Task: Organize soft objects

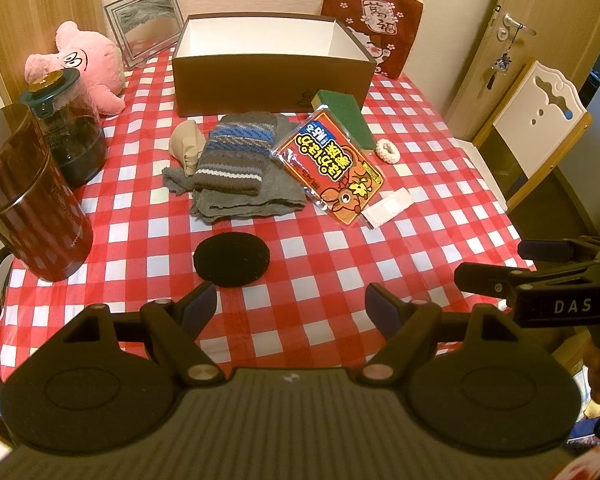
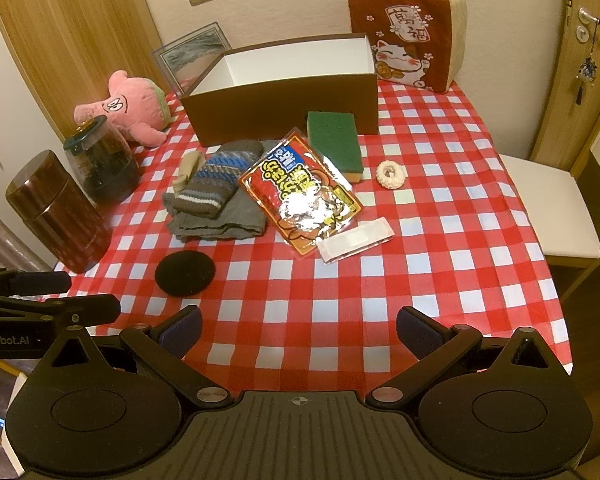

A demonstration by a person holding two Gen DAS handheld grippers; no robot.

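Observation:
A brown box (image 1: 272,84) (image 2: 284,104) with a white, empty inside stands at the back of the checked table. In front of it lie a striped knit piece (image 1: 236,156) (image 2: 212,184) on a grey cloth (image 1: 260,200), a beige pouch (image 1: 186,144), a green sponge (image 1: 346,118) (image 2: 334,140), a white scrunchie (image 1: 387,151) (image 2: 391,174) and a black round pad (image 1: 231,259) (image 2: 185,273). My left gripper (image 1: 292,300) (image 2: 93,294) hovers open just short of the pad. My right gripper (image 2: 298,320) (image 1: 488,261) hangs open over the table's near edge, holding nothing.
A red foil packet (image 1: 332,164) and a small white packet (image 1: 386,208) lie mid-table. Two jars (image 1: 32,200) (image 1: 70,128) stand at the left edge, with a pink plush (image 1: 88,68) and picture frame (image 1: 144,24) behind. A red cushion (image 2: 404,40) leans on the wall; a chair (image 2: 548,200) stands right.

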